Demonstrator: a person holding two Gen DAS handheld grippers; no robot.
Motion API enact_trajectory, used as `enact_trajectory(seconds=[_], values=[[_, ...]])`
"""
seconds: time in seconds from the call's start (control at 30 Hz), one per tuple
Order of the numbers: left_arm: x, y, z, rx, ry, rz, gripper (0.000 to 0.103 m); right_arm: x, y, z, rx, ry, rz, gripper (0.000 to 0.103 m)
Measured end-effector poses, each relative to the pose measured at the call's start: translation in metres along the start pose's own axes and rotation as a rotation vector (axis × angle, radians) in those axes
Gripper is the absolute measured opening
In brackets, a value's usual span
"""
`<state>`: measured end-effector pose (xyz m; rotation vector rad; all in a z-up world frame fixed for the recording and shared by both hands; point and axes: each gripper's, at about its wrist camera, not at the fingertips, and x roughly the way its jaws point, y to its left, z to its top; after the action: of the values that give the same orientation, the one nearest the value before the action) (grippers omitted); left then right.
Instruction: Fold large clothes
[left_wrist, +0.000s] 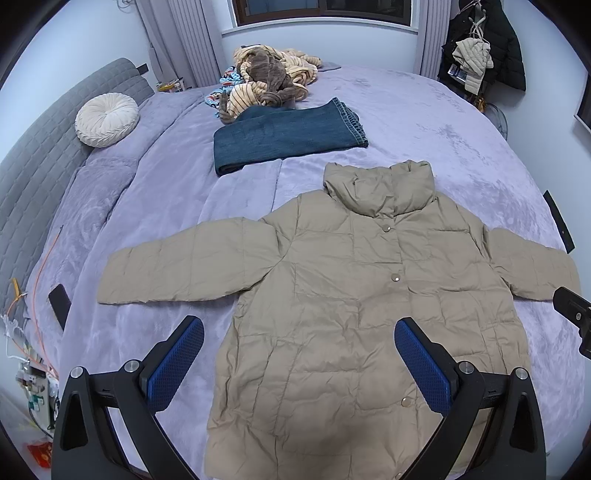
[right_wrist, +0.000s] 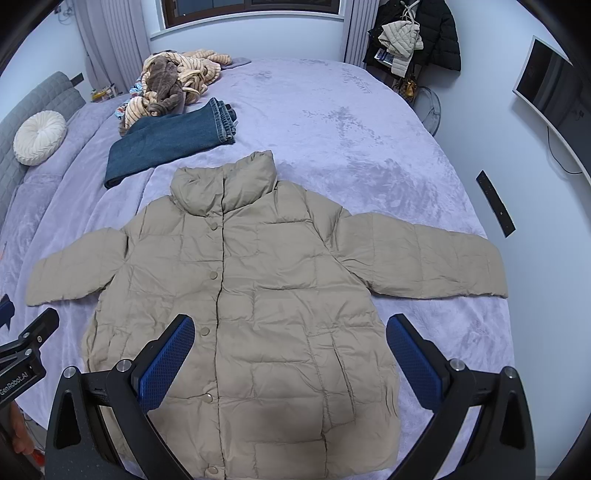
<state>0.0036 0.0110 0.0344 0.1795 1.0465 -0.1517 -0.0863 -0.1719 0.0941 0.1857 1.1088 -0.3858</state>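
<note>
On the lavender bedspread (left_wrist: 424, 110), beige puffer jacket (left_wrist: 351, 295) flat, sleeves spread, folded jeans (left_wrist: 288, 136) beyond its collar, bare blanket beside both sleeves, left gripper (left_wrist: 299, 332) and right gripper (right_wrist: 290, 328) above its hem, both wide apart, empty.

A home bedroom: a wide bed (left_wrist: 424, 110) under a lilac blanket, grey padded headboard (left_wrist: 33, 173), curtained window (left_wrist: 325, 11), coats (right_wrist: 424, 33) hanging in the corner.
</note>
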Motion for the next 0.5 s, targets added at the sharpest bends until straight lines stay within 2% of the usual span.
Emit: enact_trajectory(seconds=[0.5], values=[[-0.0034,0.0023,0.0004,-0.002,0.0,0.001,0.103,-0.0006,0.0003,0.0003,0.001,-0.001,0.0,0.103]])
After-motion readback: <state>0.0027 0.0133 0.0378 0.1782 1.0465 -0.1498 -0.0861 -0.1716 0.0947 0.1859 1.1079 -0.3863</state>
